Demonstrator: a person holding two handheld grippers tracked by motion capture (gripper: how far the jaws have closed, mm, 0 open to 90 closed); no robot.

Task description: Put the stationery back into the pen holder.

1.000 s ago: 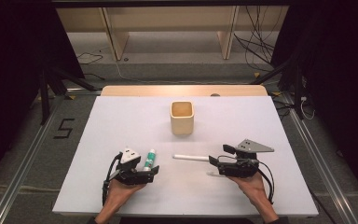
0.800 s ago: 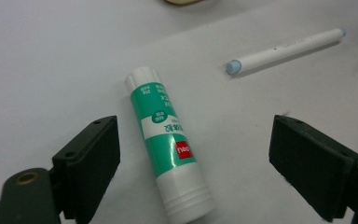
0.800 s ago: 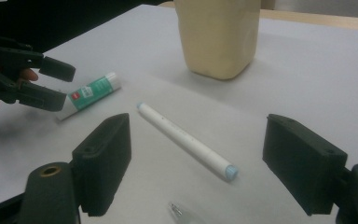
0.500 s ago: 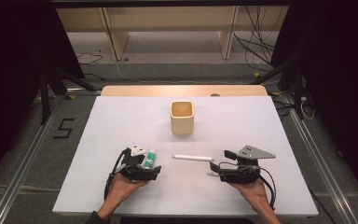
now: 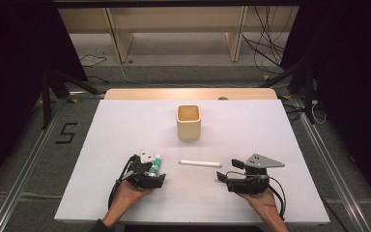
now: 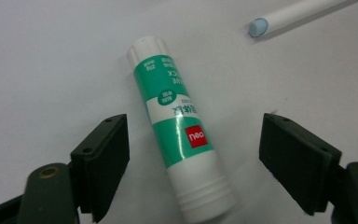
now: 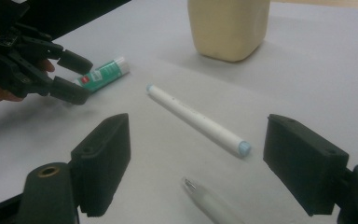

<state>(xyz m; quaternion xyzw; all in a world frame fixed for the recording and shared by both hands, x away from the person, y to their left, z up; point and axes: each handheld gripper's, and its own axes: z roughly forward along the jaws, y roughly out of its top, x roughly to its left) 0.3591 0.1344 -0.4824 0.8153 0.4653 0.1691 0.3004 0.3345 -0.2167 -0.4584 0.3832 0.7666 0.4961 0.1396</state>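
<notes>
Left gripper (image 5: pixel 150 170) descending over a green-and-white plastic glue stick (image 6: pixel 177 126) lying flat on the white table (image 5: pixel 125 125).

The left gripper's jaws are standing wide apart on either side of the tube, holding nothing; the right gripper (image 7: pixel 196 172) is likewise gaping empty near a white cylindrical marker (image 7: pixel 196 119) and a translucent pen (image 7: pixel 209 200). A beige square cup (image 5: pixel 189 122) is standing well beyond. The stick is probably light, rigid and smooth, so liable to roll; gripping across the labelled mid-body looks best.
</notes>
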